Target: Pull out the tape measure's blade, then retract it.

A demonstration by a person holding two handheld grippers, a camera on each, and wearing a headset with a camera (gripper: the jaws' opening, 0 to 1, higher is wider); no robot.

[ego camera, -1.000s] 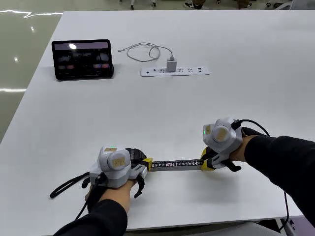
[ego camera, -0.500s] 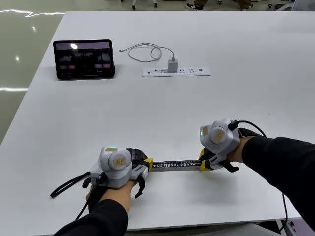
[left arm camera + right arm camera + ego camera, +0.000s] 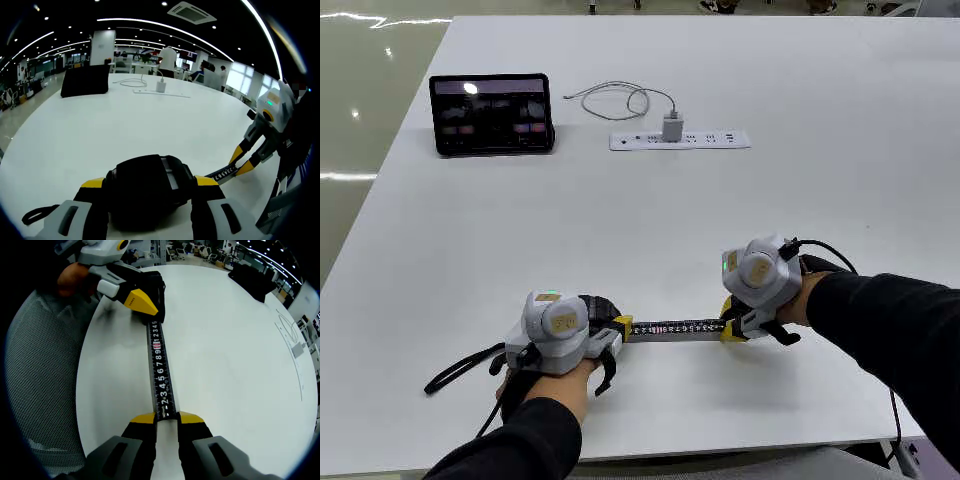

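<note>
Black tape measure case (image 3: 150, 192) sits near front edge of table (image 3: 650, 220), clamped between left gripper (image 3: 149, 181) jaws. Blade (image 3: 159, 365) lies flat, extended to right gripper (image 3: 166, 417), jaws pinched on its end. Grippers low, facing each other. Blade hook hidden between jaws.

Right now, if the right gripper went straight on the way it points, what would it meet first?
Probably the tape measure case, held in the left gripper. The right gripper is shut on the blade, which runs straight ahead to that case.
</note>
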